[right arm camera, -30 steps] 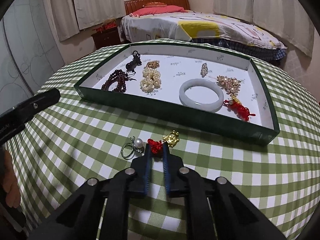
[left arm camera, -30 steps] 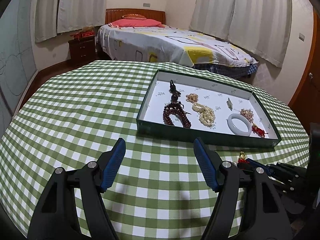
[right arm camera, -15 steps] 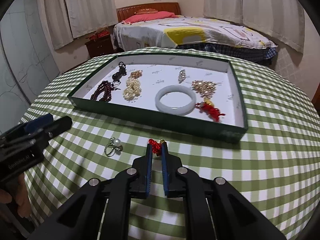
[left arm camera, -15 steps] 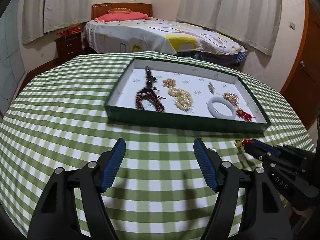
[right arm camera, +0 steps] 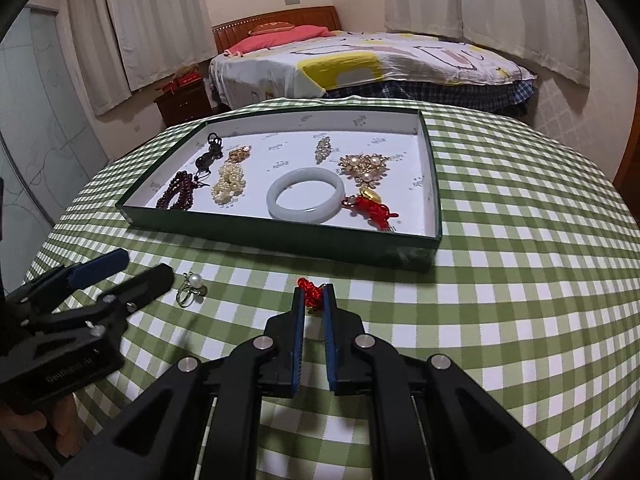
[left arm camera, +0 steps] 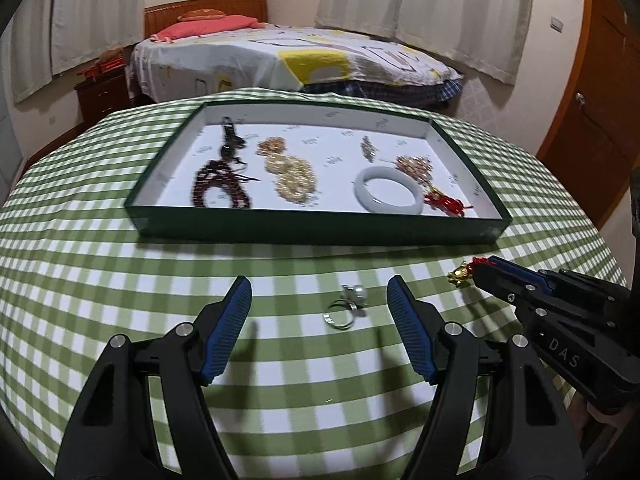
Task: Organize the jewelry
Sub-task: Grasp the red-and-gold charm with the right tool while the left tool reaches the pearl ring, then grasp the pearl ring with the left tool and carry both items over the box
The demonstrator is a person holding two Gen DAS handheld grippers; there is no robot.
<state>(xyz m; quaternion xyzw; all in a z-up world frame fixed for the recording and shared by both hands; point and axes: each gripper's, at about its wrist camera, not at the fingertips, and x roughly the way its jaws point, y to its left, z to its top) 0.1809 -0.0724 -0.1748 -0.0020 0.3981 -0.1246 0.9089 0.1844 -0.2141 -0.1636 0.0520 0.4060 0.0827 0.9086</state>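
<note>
Right claw is clamped on a red-knot charm w/ gold bead, just above the counter. Left claw is wide open w/ nothing in it, pearl ring on the cloth between its tips. Green tray just beyond has a jade bangle, beads, pearls etc.

A home bedroom: a made bed with wooden headboard and pink pillow, a nightstand, curtained windows, and a gingham-covered round table.
</note>
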